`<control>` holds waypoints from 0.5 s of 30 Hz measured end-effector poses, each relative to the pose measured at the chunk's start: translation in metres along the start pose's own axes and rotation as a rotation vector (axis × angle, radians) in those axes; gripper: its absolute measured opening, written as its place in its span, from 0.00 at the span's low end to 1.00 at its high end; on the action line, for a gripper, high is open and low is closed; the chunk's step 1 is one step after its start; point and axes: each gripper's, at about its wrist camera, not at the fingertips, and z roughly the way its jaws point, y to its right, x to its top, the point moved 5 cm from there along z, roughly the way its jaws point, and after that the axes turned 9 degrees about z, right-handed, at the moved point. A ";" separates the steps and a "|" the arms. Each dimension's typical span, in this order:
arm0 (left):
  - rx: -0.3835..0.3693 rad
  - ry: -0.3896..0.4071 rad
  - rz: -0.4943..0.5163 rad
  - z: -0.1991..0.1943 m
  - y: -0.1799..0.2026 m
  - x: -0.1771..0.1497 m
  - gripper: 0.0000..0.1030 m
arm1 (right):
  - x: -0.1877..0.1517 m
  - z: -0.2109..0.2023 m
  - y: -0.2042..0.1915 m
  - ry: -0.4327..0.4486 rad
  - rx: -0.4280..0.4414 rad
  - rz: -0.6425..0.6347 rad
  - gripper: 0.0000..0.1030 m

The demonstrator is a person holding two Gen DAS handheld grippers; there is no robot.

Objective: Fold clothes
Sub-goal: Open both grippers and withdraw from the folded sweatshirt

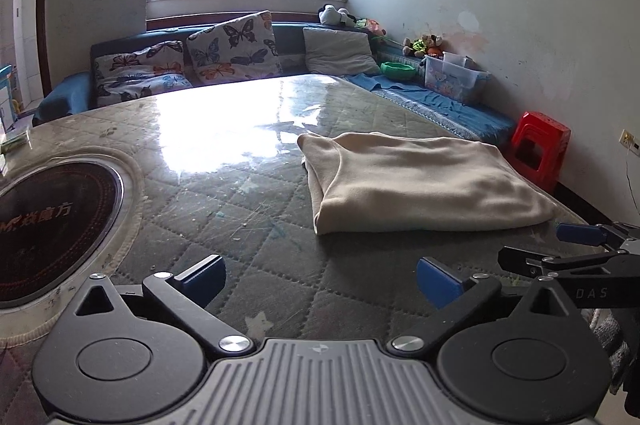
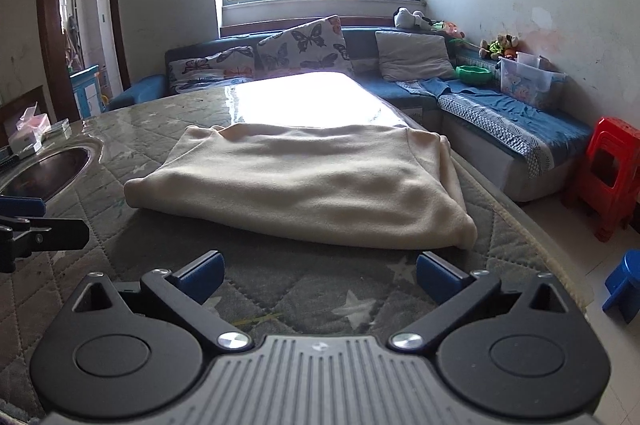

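A cream garment (image 1: 420, 181) lies folded into a flat rectangle on the quilted table; it also shows in the right wrist view (image 2: 304, 181). My left gripper (image 1: 320, 279) is open and empty, low over the table, short of the garment's near left corner. My right gripper (image 2: 320, 275) is open and empty, just in front of the garment's near edge. The right gripper's fingers (image 1: 580, 235) show at the right of the left wrist view. A left finger (image 2: 20, 207) shows at the left edge of the right wrist view.
The quilted table (image 1: 240, 209) under a glossy cover holds a round inset cooktop (image 1: 52, 225) at the left. A blue sofa (image 2: 500, 117) with cushions runs behind and to the right. A red stool (image 2: 608, 169) and a blue stool (image 2: 624, 285) stand on the floor.
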 end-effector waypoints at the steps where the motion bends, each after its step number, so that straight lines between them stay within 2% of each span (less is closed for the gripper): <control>1: 0.001 -0.001 0.000 -0.001 0.000 -0.001 1.00 | -0.001 -0.001 -0.001 0.001 -0.003 -0.005 1.00; 15: 0.000 -0.015 0.001 -0.007 0.009 -0.011 1.00 | -0.008 -0.008 -0.007 0.005 -0.009 -0.019 1.00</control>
